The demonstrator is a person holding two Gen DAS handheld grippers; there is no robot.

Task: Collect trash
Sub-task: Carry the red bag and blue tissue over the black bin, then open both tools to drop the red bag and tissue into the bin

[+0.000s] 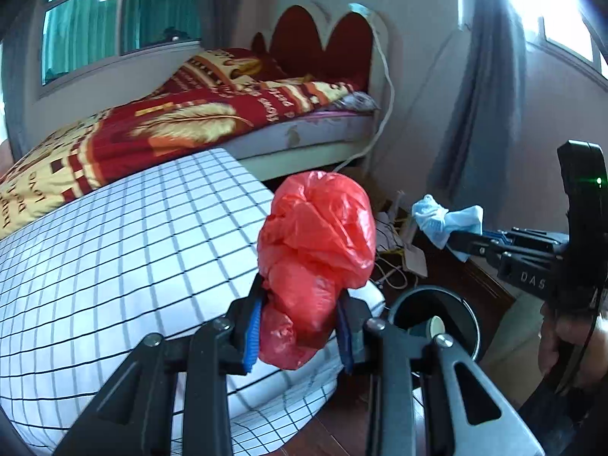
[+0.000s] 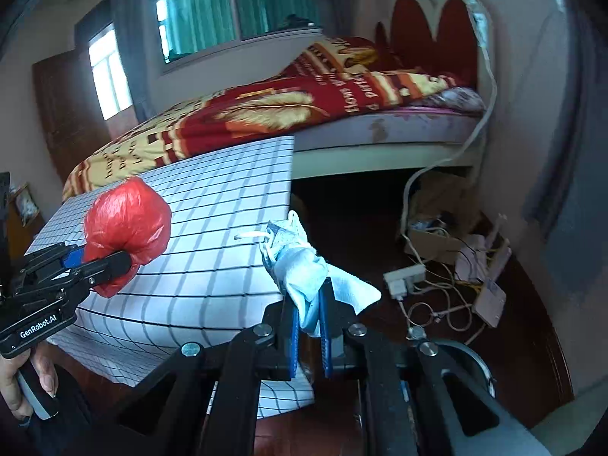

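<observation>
We are gripping the red plastic bag and the blue face mask in closed jaws, carrying both toward the black bin.

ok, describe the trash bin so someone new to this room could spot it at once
Start at the bed with the red-and-yellow blanket, then drop to the dark wooden floor past the corner of the white grid-patterned cover. The bin stands there, below the left gripper and its red bag. It is the only round black open-topped container, beside a tangle of cables.
</observation>
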